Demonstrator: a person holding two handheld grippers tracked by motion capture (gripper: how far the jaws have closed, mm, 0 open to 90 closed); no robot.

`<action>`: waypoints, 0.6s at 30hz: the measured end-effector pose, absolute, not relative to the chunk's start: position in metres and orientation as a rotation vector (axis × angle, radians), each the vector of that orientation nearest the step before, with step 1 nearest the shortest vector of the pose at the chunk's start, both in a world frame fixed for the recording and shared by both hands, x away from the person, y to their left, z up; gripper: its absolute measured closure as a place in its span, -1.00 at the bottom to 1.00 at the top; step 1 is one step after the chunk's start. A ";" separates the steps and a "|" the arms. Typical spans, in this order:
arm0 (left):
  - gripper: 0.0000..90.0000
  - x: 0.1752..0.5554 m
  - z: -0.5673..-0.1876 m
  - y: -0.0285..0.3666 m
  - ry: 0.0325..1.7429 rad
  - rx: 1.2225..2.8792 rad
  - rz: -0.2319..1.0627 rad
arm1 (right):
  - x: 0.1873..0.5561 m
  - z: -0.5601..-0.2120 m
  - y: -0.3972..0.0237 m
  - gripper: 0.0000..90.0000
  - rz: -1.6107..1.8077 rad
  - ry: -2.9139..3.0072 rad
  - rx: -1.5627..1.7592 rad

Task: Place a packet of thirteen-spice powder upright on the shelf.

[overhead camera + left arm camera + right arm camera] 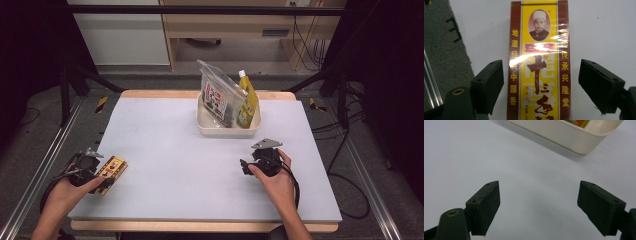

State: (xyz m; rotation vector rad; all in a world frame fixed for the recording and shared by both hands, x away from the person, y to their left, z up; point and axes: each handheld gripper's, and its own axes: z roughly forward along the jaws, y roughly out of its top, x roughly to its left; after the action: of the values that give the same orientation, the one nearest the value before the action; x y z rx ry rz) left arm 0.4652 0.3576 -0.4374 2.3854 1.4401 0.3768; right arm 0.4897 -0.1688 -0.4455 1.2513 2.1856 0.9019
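Observation:
A red and yellow box (114,169) with Chinese lettering and a portrait lies flat near the table's front left corner. My left gripper (100,176) is at its near end. In the left gripper view the box (540,37) runs lengthwise between the jaws of that gripper (541,75), with a narrow gap at each pad, so the gripper is open. My right gripper (257,159) rests at the front right, a little short of the cream tray (227,131). Its own view shows this gripper (539,195) wide open over bare table.
The cream tray (574,137) at the back middle holds a clear pouch (217,97) with dark contents and a yellow spouted pouch (248,102), both standing upright. The grey mat ends close to the left of the box, with a metal rail (430,82) beyond it.

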 end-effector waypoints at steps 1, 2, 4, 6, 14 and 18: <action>-0.55 0.465 -0.439 0.357 1.445 2.380 0.371 | 0.490 -0.446 -0.168 -0.58 0.899 2.188 1.244; -0.55 0.466 -0.439 0.357 1.443 2.394 0.371 | 0.490 -0.446 -0.168 -0.59 0.894 2.192 1.242; -0.52 0.466 -0.440 0.357 1.448 2.391 0.373 | 0.490 -0.446 -0.168 -0.59 0.894 2.196 1.240; -0.49 0.467 -0.442 0.357 1.452 2.397 0.366 | 0.490 -0.447 -0.168 -0.59 0.898 2.197 1.239; -0.31 0.469 -0.443 0.359 1.442 2.419 0.374 | 0.490 -0.447 -0.167 -0.59 0.902 2.200 1.247; -0.29 0.468 -0.438 0.356 1.399 2.411 0.386 | 0.490 -0.446 -0.167 -0.59 0.905 2.196 1.238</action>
State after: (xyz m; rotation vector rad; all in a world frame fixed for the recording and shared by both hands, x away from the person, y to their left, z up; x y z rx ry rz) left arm 0.4681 0.3563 -0.4381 2.4106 1.3988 0.3855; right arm 0.4897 -0.1671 -0.4457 1.2381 2.1960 0.9049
